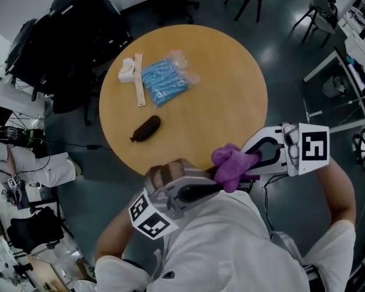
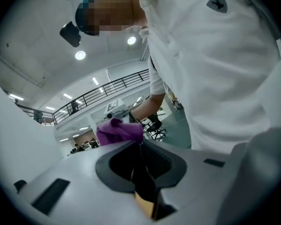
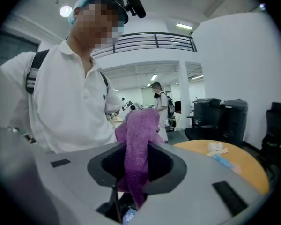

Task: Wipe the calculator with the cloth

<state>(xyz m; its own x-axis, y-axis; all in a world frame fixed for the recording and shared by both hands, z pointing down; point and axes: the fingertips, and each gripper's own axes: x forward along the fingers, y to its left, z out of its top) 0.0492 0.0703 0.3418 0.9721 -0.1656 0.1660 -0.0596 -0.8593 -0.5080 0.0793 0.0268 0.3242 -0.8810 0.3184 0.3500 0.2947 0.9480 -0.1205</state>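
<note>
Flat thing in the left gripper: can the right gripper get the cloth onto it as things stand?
Probably yes. The right gripper is shut on the cloth, which sits just past the left gripper, with nothing between it and the flat thing. How much sticks out is unclear.

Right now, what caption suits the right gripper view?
Right gripper clamps a purple cloth before a person in white; round wooden table at right.
</note>
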